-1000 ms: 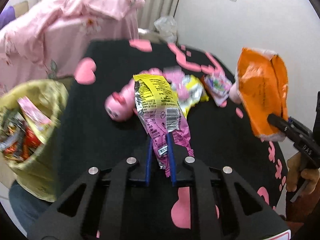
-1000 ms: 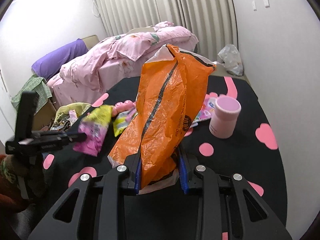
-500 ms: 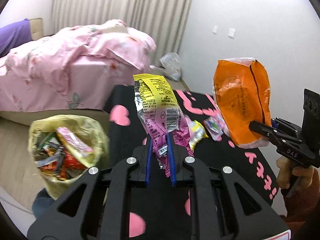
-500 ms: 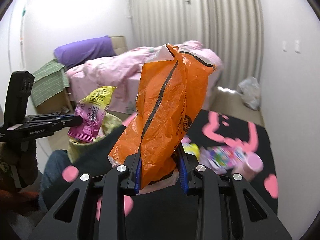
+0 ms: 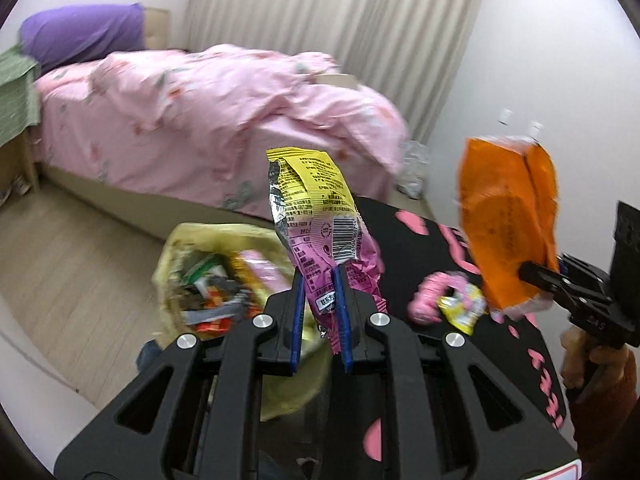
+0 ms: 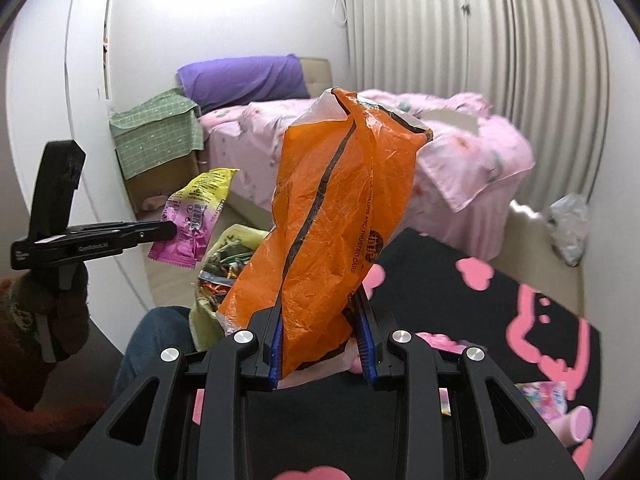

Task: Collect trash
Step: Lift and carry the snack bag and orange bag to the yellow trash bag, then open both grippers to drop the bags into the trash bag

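Orange crinkled plastic, a large empty snack bag (image 6: 332, 216), stands upright in the right gripper (image 6: 320, 350), whose blue pads are clamped on the bag's lower end. The left gripper (image 5: 318, 322) is closed on the bottom seam of a yellow-and-magenta foil snack wrapper (image 5: 320, 220), also held upright. Both pieces are in the air.

Landmark: the yellow trash bag (image 5: 176, 248), mouth open, already holding mixed wrappers. It sits off the edge of the black rug with pink hearts (image 5: 404, 264), on the side toward the bed with the pink duvet (image 5: 208, 112).

Positions relative to the trash bag:
- Foil wrapper: above and just beside the bag's mouth on the rug side in the left wrist view. Whether it is truly over the opening I cannot tell.
- Orange bag: farther out over the rug, well apart from the mouth.
- More litter remains on the rug beyond the trash bag: a small yellow wrapper (image 5: 460, 308) next to a pink toy-like object (image 5: 430, 296).

Step in hand, as I judge it: carry both pieces to the trash bag and drop them in.

Notes for doing it well:
- Bring each piece squarely over the opening before releasing; foil and thin plastic flutter and drift.
- Lower the ends into the mouth first.
- Release one at a time, foil wrapper first since it is closer.
- The orange bag is wide and stiff; enter it narrow end down.
- The trash bag's rim is soft and sagging; avoid pushing it shut.
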Available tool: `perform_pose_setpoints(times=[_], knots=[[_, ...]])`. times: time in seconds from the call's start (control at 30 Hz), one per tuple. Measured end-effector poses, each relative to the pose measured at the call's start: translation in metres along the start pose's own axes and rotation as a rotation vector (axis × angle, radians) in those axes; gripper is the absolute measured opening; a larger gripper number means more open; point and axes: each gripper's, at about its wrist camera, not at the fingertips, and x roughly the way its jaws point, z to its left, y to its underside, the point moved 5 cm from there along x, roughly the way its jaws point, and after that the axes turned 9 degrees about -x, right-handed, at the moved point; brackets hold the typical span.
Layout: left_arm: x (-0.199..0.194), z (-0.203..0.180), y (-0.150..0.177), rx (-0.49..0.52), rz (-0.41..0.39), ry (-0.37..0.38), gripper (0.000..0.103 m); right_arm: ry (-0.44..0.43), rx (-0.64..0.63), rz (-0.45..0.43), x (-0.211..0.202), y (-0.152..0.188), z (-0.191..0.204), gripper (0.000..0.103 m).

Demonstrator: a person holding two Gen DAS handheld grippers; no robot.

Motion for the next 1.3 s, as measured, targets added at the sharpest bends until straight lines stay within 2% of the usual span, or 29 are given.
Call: perform_pose_setpoints(times=[0.13, 0.23, 0.33, 0.43, 0.53, 0.77, 0.93, 1.1, 1.3], knots=[[0.024, 0.035, -0.006, -0.038, 0.001, -0.079, 0.014, -0.049, 0.017, 0.049, 0.037, -0.006, 0.004, 0.029], [0.061, 0.058, -0.001, -0.042, 0.051, -0.138, 0.014, -0.088, 0.0, 0.095, 0.071, -0.01, 0.011, 0.029], [0.099, 0.073, 0.011, -0.036, 0.123, -0.174, 0.014, -0.17, -0.03, 0.175, 0.118, -0.014, 0.025, 0.029], [0.132, 0.079, 0.025, -0.027, 0.214, -0.173, 0.014, -0.227, -0.085, 0.272, 0.16, -0.015, 0.038, 0.029], [0.149, 0.081, 0.04, -0.042, 0.287, -0.133, 0.014, -0.274, -0.186, 0.401, 0.214, -0.012, 0.055, 0.029], [0.16, 0.091, 0.044, -0.056, 0.285, -0.147, 0.014, -0.343, -0.281, 0.561, 0.297, -0.001, 0.083, 0.029], [0.162, 0.089, 0.041, -0.036, 0.277, -0.138, 0.013, -0.342, -0.317, 0.618, 0.324, 0.01, 0.088, 0.029], [0.148, 0.091, 0.049, -0.085, 0.285, -0.103, 0.012, -0.382, -0.341, 0.662, 0.314, 0.022, 0.089, 0.029], [0.131, 0.091, 0.042, -0.122, 0.246, -0.094, 0.012, -0.377, -0.366, 0.649, 0.311, 0.024, 0.095, 0.029]])
